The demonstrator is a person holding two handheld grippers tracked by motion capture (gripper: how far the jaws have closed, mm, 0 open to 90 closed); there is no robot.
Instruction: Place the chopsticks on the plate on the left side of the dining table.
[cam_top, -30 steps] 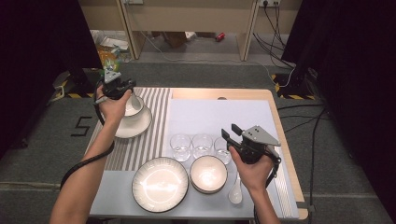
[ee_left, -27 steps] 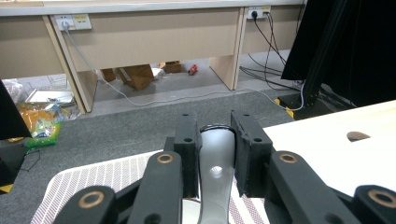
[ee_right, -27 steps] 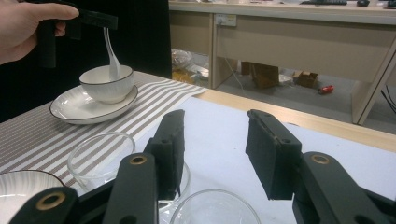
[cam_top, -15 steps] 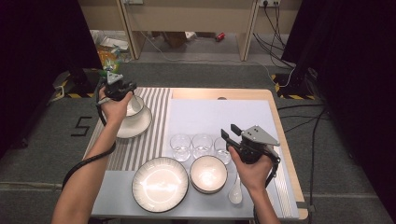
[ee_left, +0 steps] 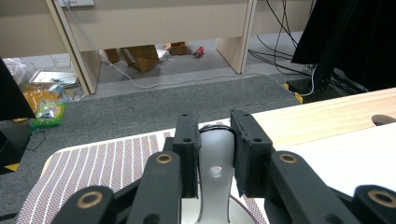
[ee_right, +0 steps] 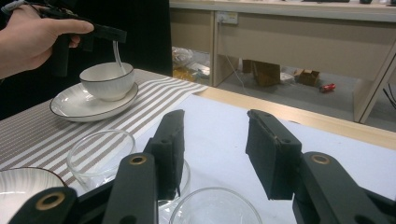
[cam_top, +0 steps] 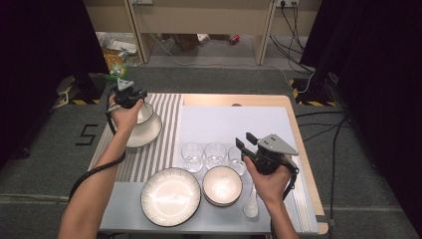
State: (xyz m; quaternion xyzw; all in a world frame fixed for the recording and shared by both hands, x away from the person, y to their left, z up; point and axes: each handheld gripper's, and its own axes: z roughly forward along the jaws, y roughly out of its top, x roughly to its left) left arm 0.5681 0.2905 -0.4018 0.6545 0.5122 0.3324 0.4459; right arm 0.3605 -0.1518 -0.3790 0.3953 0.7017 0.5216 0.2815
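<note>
Jaws of left gripper point(ee_left: 214, 154) clamp spoon point(ee_left: 215, 172); right gripper view shows it over bowl point(ee_right: 108, 80); right gripper point(ee_right: 215, 149) open.

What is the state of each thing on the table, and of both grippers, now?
left gripper: shut on white spoon, over the far bowl.
right gripper: open, empty.
three glasses: upright, empty.
near bowl: upright, empty.
near plate: empty.
second spoon: lying flat.
</note>
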